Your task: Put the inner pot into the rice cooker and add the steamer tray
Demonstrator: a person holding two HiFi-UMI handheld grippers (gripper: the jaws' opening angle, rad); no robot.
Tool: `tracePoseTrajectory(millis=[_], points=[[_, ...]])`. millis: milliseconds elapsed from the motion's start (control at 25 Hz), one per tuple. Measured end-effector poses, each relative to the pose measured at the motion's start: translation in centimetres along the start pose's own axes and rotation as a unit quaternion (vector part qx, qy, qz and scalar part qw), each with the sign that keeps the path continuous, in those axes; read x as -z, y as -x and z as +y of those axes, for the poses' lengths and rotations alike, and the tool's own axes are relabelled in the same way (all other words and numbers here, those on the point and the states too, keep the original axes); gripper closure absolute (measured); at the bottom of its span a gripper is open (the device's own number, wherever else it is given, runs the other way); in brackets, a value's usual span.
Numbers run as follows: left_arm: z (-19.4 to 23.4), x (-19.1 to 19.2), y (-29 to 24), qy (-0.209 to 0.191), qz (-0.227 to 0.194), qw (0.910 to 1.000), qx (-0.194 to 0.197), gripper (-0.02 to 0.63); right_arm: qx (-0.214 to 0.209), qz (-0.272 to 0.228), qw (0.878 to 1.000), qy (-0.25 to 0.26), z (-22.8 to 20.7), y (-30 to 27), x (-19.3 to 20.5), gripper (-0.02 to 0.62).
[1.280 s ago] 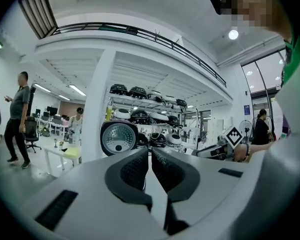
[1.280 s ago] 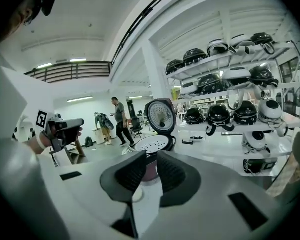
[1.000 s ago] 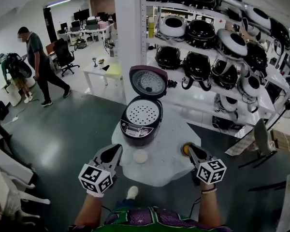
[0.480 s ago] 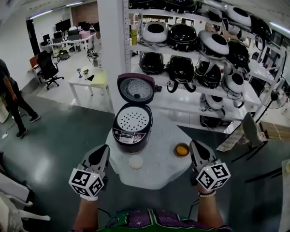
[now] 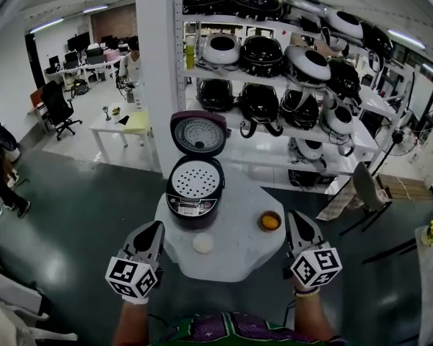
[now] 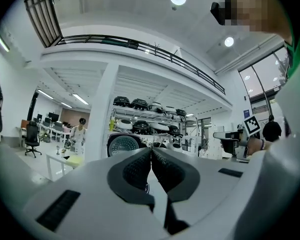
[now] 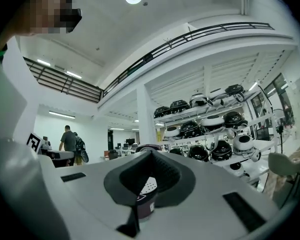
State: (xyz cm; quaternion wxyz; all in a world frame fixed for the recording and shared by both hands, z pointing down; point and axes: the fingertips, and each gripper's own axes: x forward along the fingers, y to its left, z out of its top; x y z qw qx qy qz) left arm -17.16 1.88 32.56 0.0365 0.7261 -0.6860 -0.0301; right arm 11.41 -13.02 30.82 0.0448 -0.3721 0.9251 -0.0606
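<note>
Head view. The white round counter (image 5: 239, 256) carries the rice cooker (image 5: 194, 202) at its 11 o'clock, with the lid (image 5: 198, 132) raised upright behind it. The perforated white steamer tray (image 5: 195, 179) sits in the cooker's mouth and hides whatever lies beneath it. A small white round object (image 5: 203, 244) rests at the counter's 7 o'clock and an orange bowl (image 5: 270, 222) at its 3 o'clock. The left tongs (image 5: 156, 227) hang at the counter's 9 o'clock edge and the right tongs (image 5: 295, 218) just beyond the bowl. Both are pressed together, pinching nothing. A shelf (image 5: 274, 156) of rice cookers fills 12 to 2 o'clock.
</note>
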Motion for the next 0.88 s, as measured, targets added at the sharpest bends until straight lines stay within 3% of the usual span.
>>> tracePoseTrajectory(millis=[880], points=[[-0.06, -0.64, 0.20, -0.004, -0.007, 0.9996, 0.026, 0.581, 0.020, 0.001, 1.000, -0.006, 1.14, 0.92, 0.15, 0.591]])
